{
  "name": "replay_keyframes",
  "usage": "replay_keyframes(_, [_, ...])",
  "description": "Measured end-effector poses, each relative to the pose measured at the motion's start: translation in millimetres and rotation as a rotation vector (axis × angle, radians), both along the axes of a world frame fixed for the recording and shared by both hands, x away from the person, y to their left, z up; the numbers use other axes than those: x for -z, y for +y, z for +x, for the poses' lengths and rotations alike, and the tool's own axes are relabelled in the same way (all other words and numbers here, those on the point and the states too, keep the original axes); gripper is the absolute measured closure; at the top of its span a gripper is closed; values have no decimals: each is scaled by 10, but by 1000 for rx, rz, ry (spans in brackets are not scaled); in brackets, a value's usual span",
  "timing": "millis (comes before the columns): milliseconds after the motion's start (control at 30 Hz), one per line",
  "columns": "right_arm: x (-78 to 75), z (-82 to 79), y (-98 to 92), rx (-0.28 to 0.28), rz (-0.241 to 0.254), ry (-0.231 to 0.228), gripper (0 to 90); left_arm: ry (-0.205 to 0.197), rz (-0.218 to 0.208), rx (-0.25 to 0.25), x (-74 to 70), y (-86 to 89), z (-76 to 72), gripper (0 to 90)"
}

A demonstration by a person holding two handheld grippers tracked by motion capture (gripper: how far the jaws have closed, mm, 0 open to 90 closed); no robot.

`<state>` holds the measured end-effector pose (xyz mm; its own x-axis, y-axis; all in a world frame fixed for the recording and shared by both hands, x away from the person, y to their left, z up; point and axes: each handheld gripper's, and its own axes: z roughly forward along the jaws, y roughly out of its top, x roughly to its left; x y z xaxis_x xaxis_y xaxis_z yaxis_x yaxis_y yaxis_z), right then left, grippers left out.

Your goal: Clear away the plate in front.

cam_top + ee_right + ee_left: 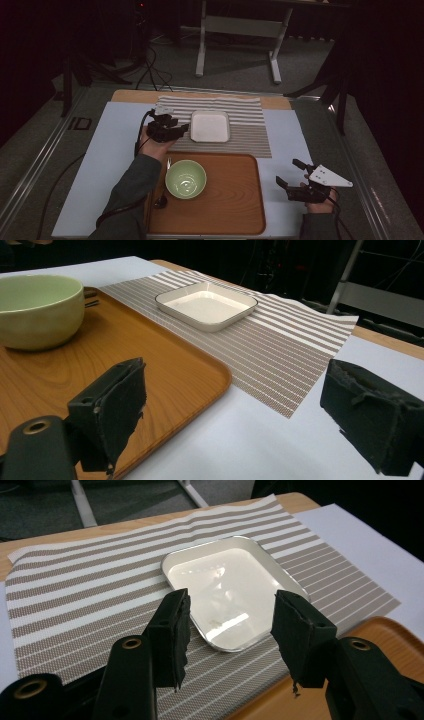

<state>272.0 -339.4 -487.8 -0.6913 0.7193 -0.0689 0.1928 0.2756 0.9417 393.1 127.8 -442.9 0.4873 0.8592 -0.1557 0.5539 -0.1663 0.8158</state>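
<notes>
On the counter (100, 150), the white dish (210, 126) sits on the striped mat (250, 135) just ahead of the left gripper (176, 131), whose spread, empty fingers (172, 630) face its near corner, while the right gripper (289, 175), also spread, waits well apart.

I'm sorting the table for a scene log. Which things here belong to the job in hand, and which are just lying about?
In hand:
- left gripper, open
- white square dish it reaches for
- striped mat under the dish

Lying about:
- green bowl
- wooden tray
- spoon
- right gripper, open, idle
</notes>
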Motion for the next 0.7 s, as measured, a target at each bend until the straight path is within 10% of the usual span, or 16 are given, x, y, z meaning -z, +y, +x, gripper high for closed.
replay_keyframes(700, [-1, 7, -3, -3, 4, 1, 107, 122, 64, 15, 365, -200, 493, 503])
